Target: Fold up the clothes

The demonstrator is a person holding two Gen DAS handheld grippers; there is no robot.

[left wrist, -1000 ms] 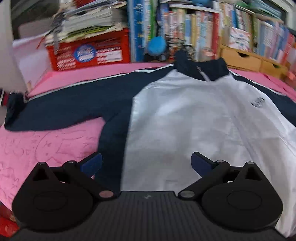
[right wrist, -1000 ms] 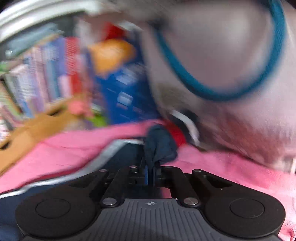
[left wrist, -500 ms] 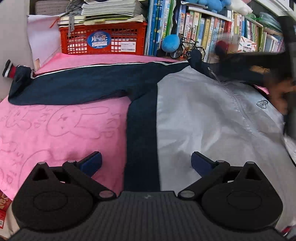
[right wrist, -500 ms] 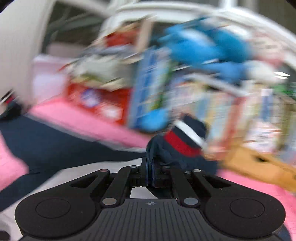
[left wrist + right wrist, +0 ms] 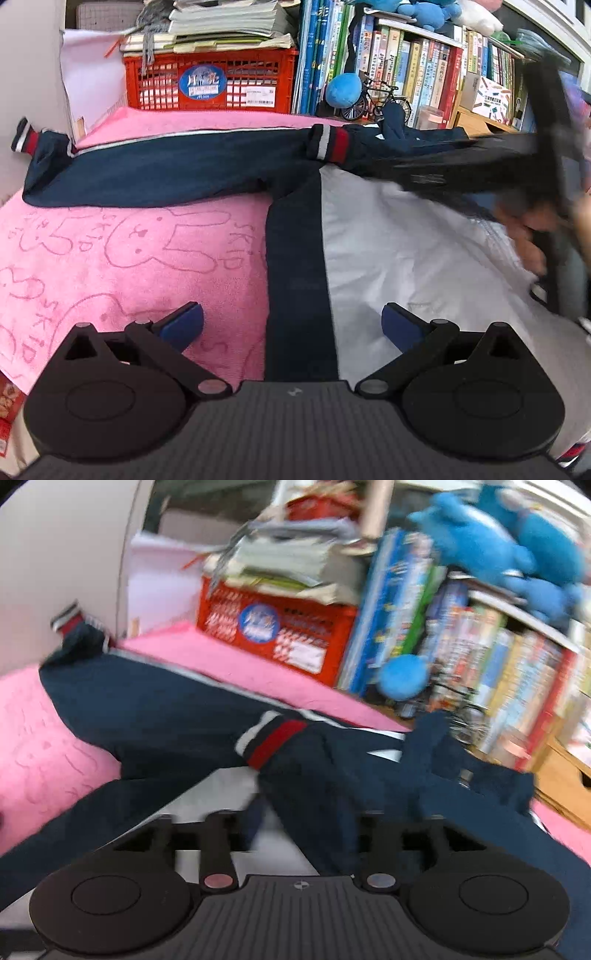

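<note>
The right gripper [image 5: 303, 823], clenched on the striped cuff [image 5: 271, 740] a second ago, has just opened, dropping the sleeve [image 5: 332, 775] across the jacket [image 5: 406, 258]; the left gripper [image 5: 291, 325] hovers released.

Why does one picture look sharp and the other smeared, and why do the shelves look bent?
Left wrist view: mostly crisp, the red crate and pink towel sharp, only the right gripper crossing the jacket is streaked by motion. Right wrist view: blurred all over, books and blue plush toy smeared. Both: fisheye lenses bow straight lines near the edges.
</note>
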